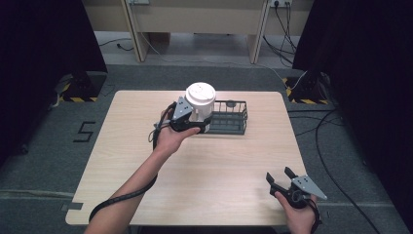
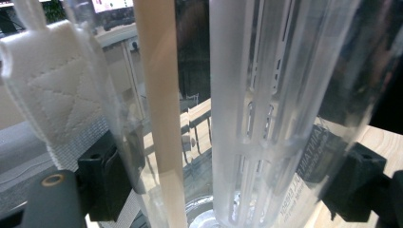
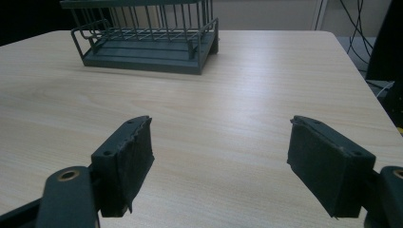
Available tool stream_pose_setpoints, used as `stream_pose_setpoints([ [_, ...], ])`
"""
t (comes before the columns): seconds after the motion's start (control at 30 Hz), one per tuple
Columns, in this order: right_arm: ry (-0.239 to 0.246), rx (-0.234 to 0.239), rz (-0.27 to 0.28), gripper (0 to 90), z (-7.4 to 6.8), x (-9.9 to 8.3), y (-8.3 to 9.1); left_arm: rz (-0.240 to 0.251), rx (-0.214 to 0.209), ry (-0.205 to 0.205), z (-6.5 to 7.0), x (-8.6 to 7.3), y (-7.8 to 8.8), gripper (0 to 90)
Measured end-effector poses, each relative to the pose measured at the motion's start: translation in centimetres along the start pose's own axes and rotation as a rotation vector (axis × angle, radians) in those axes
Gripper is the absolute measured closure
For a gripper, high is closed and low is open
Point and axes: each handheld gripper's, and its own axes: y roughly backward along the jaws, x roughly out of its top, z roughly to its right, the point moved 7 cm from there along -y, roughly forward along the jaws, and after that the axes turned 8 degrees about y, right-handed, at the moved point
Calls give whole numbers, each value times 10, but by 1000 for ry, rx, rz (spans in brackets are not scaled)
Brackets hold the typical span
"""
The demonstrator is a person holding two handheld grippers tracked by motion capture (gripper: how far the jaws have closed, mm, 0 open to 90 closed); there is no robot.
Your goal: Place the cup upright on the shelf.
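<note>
I am gripping the clear bottle point(image 1: 200, 101) with my left gripper point(image 1: 187, 122), its jaws pressing both sides, holding it upright at the left end of the wire rack point(image 1: 229, 118). My right gripper point(image 1: 281, 180) is hovering near the table's point(image 1: 229, 165) front right corner, jaws spread wide

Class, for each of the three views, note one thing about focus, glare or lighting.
High view: even light, dark curtains at the sides, the white-lidded bottle sharp. Left gripper view: the clear bottle sits so close that it blurs and mirrors bright reflections. Right gripper view: the wire rack is crisp, the near pads slightly soft.
</note>
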Motion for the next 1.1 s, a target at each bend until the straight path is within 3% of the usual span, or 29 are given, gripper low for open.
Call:
stream_pose_setpoints([
  [0.27, -3, 1, 2, 236, 0, 0, 0, 0, -4, -13, 4, 8, -13, 175],
  [1.1, -9, 1, 2, 241, 1, 0, 0, 5, 1, -1, 1, 21, -45, 175],
])
